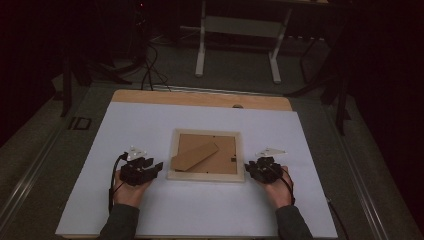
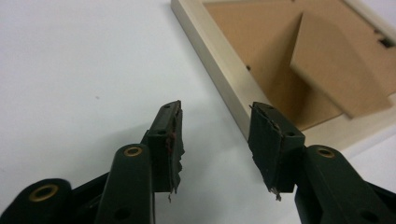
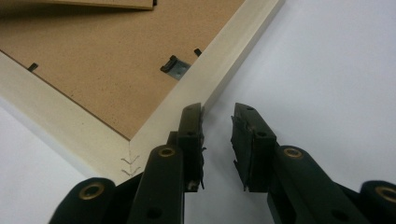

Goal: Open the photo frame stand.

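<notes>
A pale wooden picture frame [image 1: 206,176] lies face down in the middle of the white sheet [image 1: 150,125], its brown backing board up and its cardboard stand [image 1: 196,156] raised a little. My left gripper [image 1: 159,167] rests at the frame's left near corner; in the left gripper view the jaws [image 2: 215,123] stand open over bare sheet, the frame's rim [image 2: 219,70] just beyond the right one. My right gripper [image 1: 248,169] sits at the right near corner, open [image 3: 218,121], with its left jaw against the rim [image 3: 224,51] and nothing between the jaws.
The sheet covers a wooden table [image 1: 200,98]. Behind it a white metal stand [image 1: 240,30] and cables [image 1: 150,65] sit on the dark floor. A metal hanger clip [image 3: 173,66] is fixed to the backing near the right rim.
</notes>
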### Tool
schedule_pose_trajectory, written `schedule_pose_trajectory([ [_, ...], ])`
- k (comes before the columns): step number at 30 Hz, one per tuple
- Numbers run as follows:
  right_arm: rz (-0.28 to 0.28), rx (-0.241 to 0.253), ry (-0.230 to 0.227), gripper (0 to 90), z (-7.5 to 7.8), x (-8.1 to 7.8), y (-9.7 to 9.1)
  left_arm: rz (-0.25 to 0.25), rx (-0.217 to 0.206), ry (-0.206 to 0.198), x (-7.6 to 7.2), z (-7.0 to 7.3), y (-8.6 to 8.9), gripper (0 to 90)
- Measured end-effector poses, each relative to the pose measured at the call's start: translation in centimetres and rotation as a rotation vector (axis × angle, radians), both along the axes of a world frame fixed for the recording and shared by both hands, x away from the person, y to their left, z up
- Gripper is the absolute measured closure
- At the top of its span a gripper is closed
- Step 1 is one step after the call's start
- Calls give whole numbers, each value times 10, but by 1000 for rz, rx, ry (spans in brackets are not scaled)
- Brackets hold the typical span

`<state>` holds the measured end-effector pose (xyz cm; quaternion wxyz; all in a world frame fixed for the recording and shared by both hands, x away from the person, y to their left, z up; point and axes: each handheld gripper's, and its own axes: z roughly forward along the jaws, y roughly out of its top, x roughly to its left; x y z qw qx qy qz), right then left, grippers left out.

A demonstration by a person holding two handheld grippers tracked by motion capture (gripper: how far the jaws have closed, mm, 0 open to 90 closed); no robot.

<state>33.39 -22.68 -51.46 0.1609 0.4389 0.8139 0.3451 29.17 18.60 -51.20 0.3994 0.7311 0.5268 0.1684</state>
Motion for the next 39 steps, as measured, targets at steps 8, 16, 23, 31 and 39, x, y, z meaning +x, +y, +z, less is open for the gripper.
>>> schedule_pose_trajectory([
  [8,-10,11,16,710,-3,-1,-3,-15,-17,-10,2,10,3,540],
  [16,-3,20,20,693,-1,0,-5,-47,-40,-26,4,22,-2,539],
  [23,0,24,23,679,0,0,-6,-96,-80,-32,12,35,-3,551],
  [31,5,28,26,672,0,0,-7,-125,-62,-24,21,43,-11,560],
  [39,8,34,27,663,0,0,-7,-162,-49,-17,29,47,-20,519],
])
